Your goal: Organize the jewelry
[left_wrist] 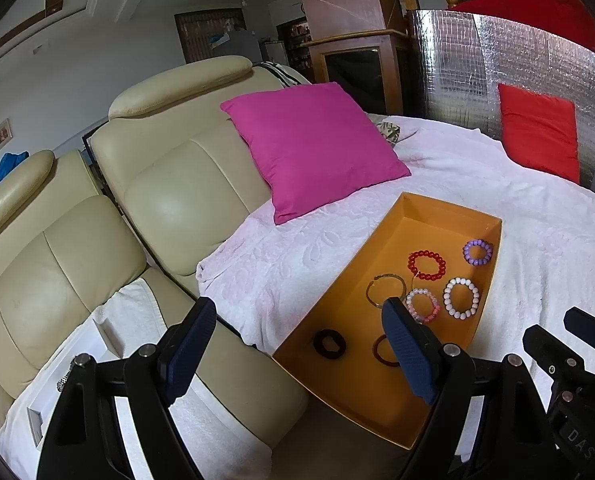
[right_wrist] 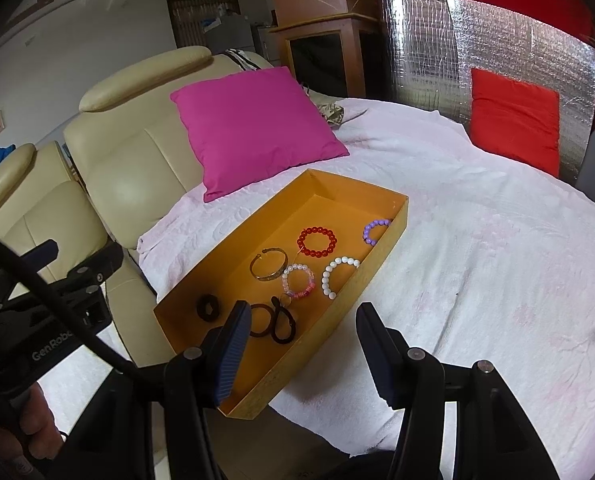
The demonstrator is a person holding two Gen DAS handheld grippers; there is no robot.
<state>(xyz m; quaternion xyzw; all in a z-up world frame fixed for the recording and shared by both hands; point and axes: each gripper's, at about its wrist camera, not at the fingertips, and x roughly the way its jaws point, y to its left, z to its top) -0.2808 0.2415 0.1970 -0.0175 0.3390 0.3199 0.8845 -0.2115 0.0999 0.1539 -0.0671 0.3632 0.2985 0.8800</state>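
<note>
Both grippers hover with parted, empty jaws near an orange tray of jewelry on a white blanket.

Left wrist view: the left gripper (left_wrist: 297, 344) stands wide with nothing between its fingers, at the tray's (left_wrist: 337, 300) near left side. The tray holds a purple bracelet (left_wrist: 478, 252), a red bracelet (left_wrist: 427, 265), a white bracelet (left_wrist: 461, 298), a pink bracelet (left_wrist: 422, 305), a bangle (left_wrist: 385, 290) and a dark ring (left_wrist: 329, 344). A pink cushion (left_wrist: 313, 148) leans on the sofa (left_wrist: 169, 184) just beyond the tray. Right wrist view: the right gripper (right_wrist: 303, 344) stands moderately apart, holding nothing, above the tray's near right wall; two dark hair ties (right_wrist: 275, 322) lie beside its left finger. The blanket (right_wrist: 477, 240) extends to the right.
</note>
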